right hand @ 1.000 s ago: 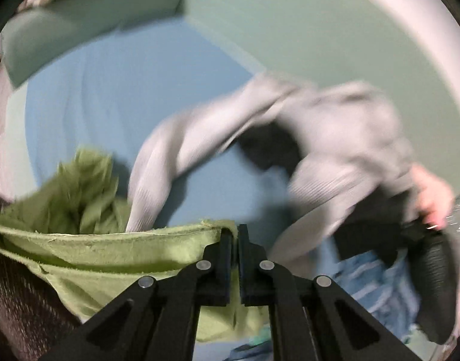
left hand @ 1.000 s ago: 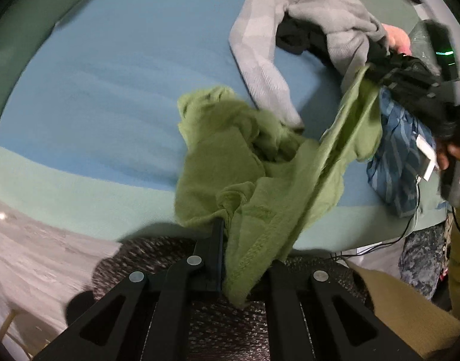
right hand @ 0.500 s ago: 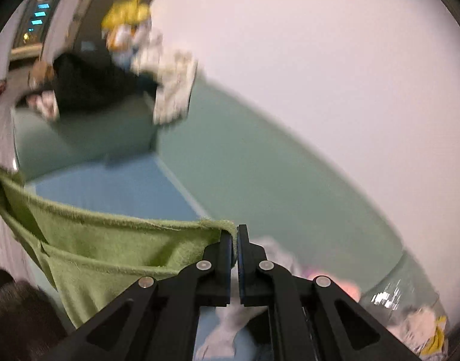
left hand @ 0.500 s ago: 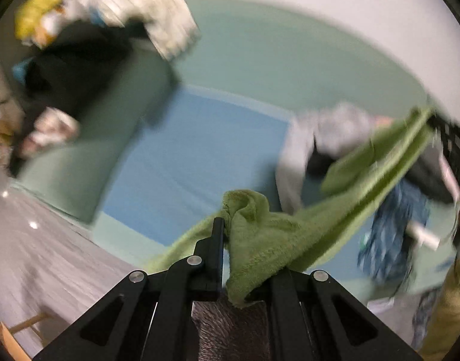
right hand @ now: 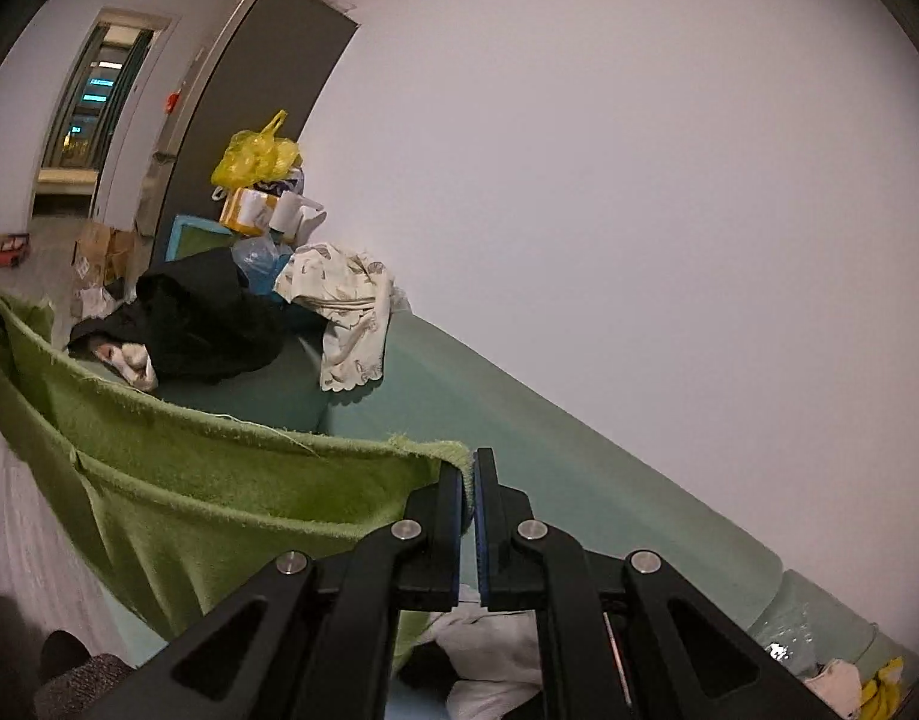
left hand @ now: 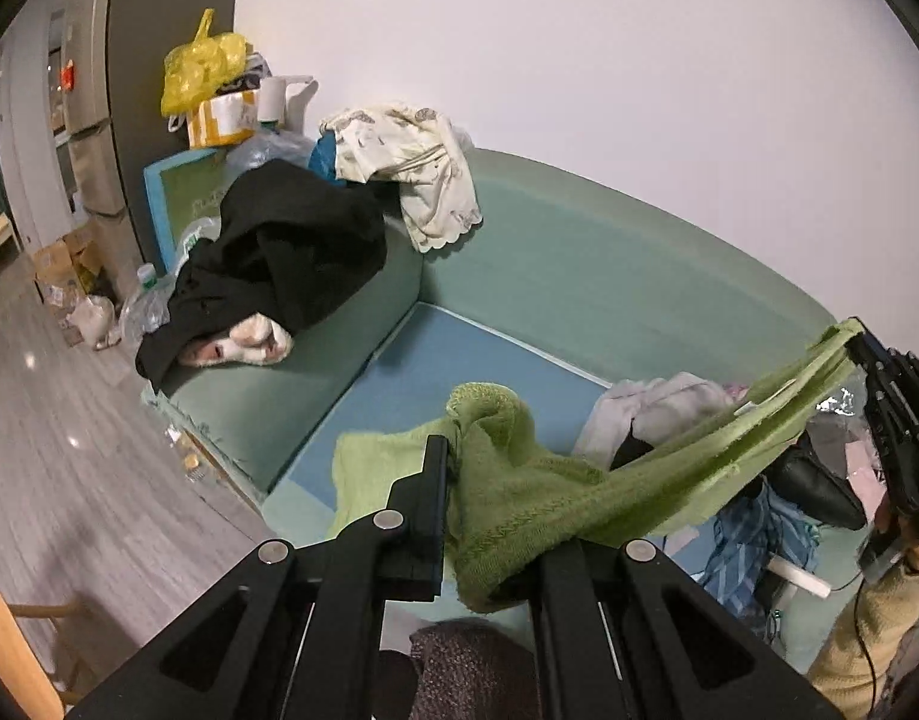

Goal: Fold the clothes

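A green garment [left hand: 555,498] hung stretched across the lower frame above the sofa [left hand: 519,276], the left gripper [left hand: 489,516] and right gripper [right hand: 466,492] each clenched on an end. The thin right-hand pinch could slip under tension.

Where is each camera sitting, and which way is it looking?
Left wrist: on the left hand-held gripper, facing the green sofa; the right hand-held gripper and person's sleeve show at right.
Right wrist: on the right hand-held gripper, facing the white wall; only its fingers show.
Shared: the fuzzy green cloth garment, stretched between both grippers, and the sofa.
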Tool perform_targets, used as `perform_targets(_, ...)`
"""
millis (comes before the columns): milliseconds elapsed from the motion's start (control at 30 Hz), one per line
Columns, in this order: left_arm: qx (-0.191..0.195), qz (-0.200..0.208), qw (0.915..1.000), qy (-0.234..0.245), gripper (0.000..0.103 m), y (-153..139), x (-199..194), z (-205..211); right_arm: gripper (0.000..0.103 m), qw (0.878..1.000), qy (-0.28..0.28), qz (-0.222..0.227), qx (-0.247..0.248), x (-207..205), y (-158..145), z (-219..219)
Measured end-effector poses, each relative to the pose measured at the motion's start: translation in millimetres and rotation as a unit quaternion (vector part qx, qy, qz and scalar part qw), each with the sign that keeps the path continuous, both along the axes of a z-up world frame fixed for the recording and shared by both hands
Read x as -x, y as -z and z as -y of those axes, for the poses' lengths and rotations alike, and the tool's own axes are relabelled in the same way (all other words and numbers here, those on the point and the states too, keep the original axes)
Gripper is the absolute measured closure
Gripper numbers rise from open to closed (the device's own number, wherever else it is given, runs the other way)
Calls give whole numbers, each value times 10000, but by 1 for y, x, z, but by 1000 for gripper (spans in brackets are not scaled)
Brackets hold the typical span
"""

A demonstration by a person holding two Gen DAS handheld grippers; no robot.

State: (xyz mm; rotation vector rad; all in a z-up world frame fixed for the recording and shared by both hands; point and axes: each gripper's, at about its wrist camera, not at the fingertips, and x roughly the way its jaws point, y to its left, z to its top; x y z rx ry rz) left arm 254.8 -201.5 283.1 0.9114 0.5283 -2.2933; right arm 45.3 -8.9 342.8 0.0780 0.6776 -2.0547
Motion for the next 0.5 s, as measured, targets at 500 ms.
perform_targets(500,-157,-102,9998,-79,97,-4,6,31,100,9998,-41,20,-205,11,34,30)
